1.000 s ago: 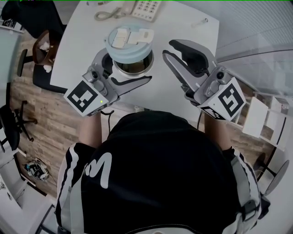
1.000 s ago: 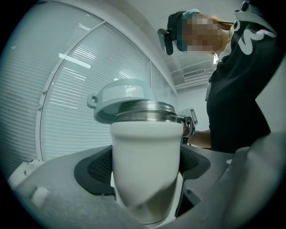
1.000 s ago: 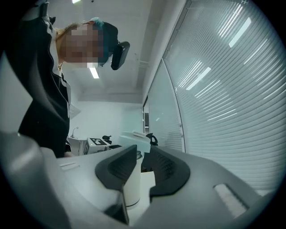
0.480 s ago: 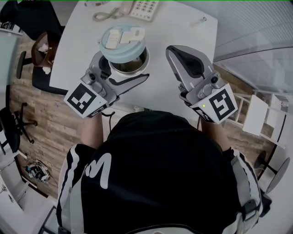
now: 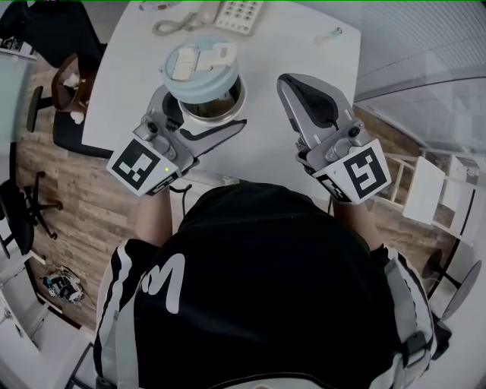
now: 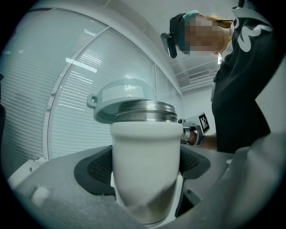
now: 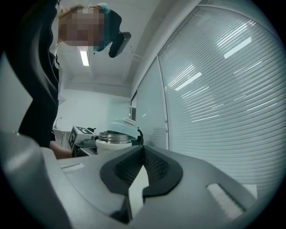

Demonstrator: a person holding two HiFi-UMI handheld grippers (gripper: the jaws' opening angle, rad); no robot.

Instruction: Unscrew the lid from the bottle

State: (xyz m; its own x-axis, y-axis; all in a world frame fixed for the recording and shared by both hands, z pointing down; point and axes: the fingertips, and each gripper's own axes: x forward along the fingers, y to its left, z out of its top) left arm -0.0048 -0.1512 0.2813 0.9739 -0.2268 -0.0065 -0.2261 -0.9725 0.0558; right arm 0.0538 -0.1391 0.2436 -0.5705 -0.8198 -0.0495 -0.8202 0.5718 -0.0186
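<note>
In the head view a white bottle [image 5: 220, 111] with a steel rim stands low over the white table [image 5: 304, 167], and my left gripper [image 5: 203, 115] is shut on its body. The pale blue lid [image 5: 199, 68] lies askew on the rim and overhangs it to the far left. The left gripper view shows the bottle [image 6: 145, 165] pressed between both pads, with the lid [image 6: 123, 96] tilted on top. My right gripper [image 5: 293, 82] hovers to the bottle's right, shut and holding nothing. Its own view shows the jaws [image 7: 143, 154] closed, with the bottle [image 7: 111, 143] beyond them to the left.
A desk phone [image 5: 241, 11] with its cord lies at the table's far edge, and a small object [image 5: 332, 34] sits at the far right corner. A chair [image 5: 72, 87] stands left of the table. Window blinds [image 7: 223, 89] run along the right side.
My right gripper's jaws have closed, empty, and it has drawn slightly nearer the bottle. The lid and bottle have shifted a little to the far left in the left gripper.
</note>
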